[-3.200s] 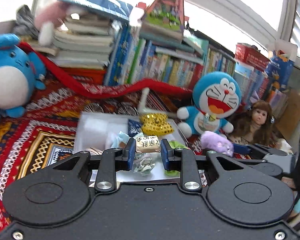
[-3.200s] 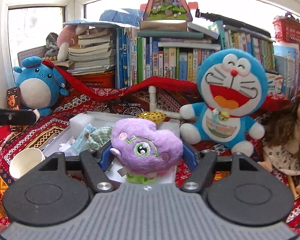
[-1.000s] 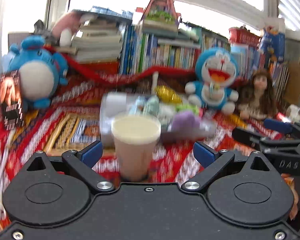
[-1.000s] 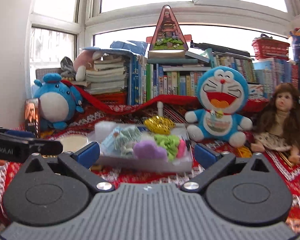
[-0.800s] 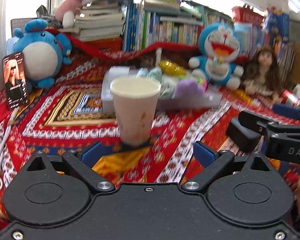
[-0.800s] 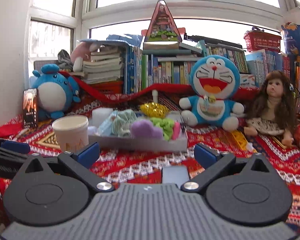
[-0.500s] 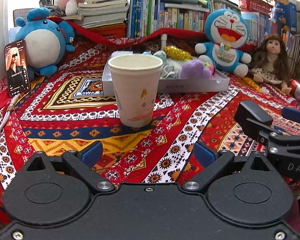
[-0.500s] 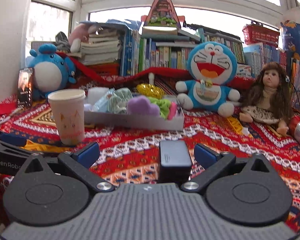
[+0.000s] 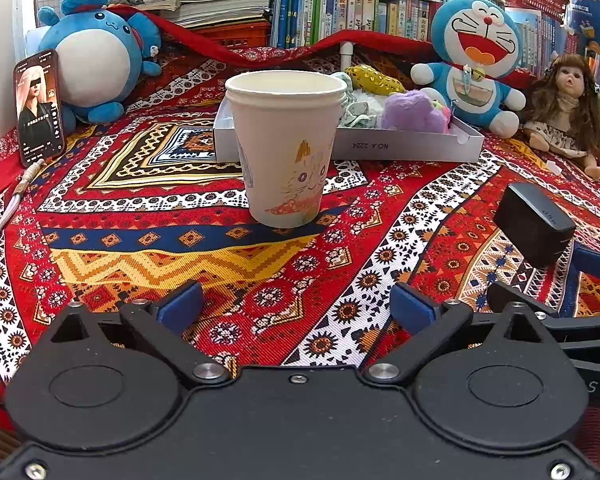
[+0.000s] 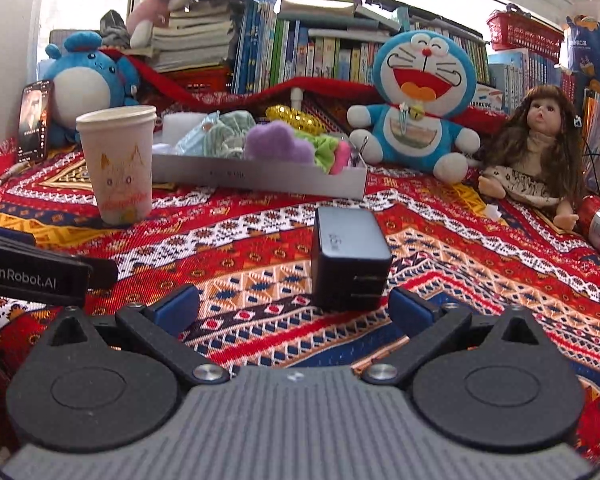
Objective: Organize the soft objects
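Left claw (image 9: 296, 306): jaws apart, empty, low over the patterned surface (image 9: 148, 256). Paper cup (image 9: 286, 146) stands upright straight ahead of it. Grey tray (image 9: 408, 146) lies beyond the cup, holding the purple plush (image 9: 414, 112) and other soft items. Right claw (image 10: 294, 306): jaws apart, empty; black charger block (image 10: 348, 258) sits just ahead between its fingers, tray farther ahead.

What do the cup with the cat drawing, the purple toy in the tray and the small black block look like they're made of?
The cup looks like matte paper: thin rolled rim, printed cat. The purple toy seems plush fabric, fuzzy with soft edges. The black block looks like hard plastic with a smooth, slightly shiny shell and sharp corners, probably a charger. The tray appears to be grey cardboard, flat-walled and printed.
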`<state>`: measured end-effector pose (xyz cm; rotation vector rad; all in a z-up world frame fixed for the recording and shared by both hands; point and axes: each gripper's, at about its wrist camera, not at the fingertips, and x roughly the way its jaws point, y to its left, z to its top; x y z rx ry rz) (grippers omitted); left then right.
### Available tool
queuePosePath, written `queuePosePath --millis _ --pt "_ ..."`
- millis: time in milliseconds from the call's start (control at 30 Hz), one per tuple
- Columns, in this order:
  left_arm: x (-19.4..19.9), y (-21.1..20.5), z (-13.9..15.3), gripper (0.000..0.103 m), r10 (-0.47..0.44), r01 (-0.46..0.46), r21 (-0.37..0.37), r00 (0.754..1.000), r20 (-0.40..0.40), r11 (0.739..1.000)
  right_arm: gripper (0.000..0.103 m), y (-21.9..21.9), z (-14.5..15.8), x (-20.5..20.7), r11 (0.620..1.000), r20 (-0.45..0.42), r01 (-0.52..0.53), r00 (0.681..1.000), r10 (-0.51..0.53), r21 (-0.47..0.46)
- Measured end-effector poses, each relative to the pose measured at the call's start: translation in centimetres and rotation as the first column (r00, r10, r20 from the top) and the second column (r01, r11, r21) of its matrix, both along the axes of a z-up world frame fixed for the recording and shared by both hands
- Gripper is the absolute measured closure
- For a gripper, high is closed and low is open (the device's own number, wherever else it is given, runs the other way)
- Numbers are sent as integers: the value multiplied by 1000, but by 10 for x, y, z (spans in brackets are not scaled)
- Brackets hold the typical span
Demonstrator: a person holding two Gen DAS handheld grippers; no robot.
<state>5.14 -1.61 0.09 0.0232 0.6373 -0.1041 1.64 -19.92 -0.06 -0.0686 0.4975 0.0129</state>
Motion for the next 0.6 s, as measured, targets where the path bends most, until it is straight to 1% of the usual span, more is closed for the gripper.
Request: queuePosePath --millis 600 --pt "3 1 -2 0 28 -28 15 1000 3 1000 0 -6 -3 5 999 -32 7 999 -6 32"
